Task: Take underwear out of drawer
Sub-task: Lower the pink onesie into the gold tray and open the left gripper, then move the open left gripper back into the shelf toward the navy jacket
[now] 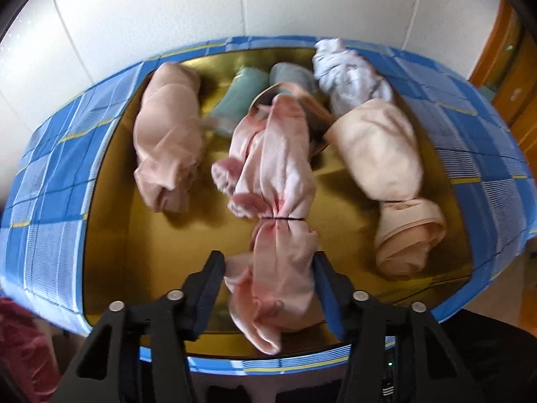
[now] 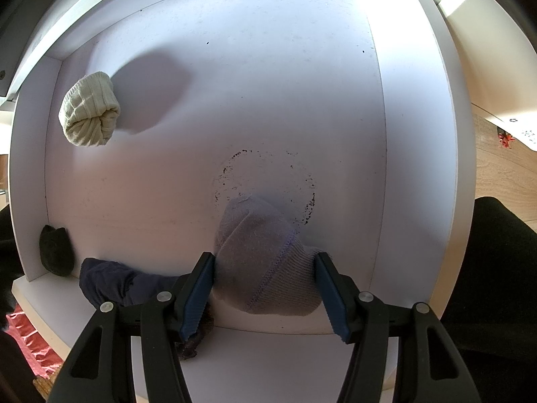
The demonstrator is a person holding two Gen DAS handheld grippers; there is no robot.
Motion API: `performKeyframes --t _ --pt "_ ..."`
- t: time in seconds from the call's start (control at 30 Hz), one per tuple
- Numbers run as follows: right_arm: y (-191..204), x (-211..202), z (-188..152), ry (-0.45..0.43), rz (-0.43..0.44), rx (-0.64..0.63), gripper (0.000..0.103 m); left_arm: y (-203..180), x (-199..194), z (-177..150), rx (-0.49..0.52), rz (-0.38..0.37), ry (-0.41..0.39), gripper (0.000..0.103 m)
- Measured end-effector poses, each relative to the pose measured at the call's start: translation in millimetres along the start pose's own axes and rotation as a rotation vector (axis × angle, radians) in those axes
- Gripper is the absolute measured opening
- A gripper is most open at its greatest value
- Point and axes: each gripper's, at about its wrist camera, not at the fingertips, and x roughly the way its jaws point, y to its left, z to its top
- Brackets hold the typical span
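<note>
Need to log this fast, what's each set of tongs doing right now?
Left tongs: around the pink bundle over the gold box; grip cannot be told.
Right tongs: shut on the grey bundle in the drawer.

Left wrist view slants close into box [image 1: 50,168]; right looks straight down into drawer [image 2: 416,134].

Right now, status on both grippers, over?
Right gripper shut on grey roll in white drawer. Left gripper open astride pink garment over gold-lined box. Nothing blocking the lift.
</note>
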Motion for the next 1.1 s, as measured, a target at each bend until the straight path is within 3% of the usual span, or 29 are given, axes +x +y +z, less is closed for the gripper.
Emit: performKeyframes --t 0.13,0.23,0.37,0.67,0.77,0.87,0.93,1.1 --pt "0 0 0 0.0 -0.001 -0.001 0.061 -4 5 -4 0.004 -0.052 0.038 0.048" --pt "0 0 0 0.0 0.0 -0.001 0.061 -16 0 -1 0.051 -0.133 0.004 0.051" --pt "1 0 0 0.0 0.0 0.0 0.061 -15 -14 -5 0.051 -0.138 -0.038 0.079" --pt "2 1 0 0.0 -0.003 -0.002 0.061 15 -57 -40 0.028 -0.12 -0.23 0.087" --pt "3 1 0 -0.001 -0.004 -0.004 0.061 25 -73 -66 0.032 -0.15 -0.32 0.091" --pt "4 2 -1 -0.001 -0.006 -0.006 0.061 25 -74 -86 0.052 -0.167 -0.36 0.096" --pt "5 2 -1 -0.002 -0.009 -0.009 0.062 27 -70 -104 0.076 -0.177 -0.34 0.096" --pt "8 3 -2 -0.003 -0.012 -0.012 0.062 15 -25 -145 0.18 -0.189 -0.152 0.097"
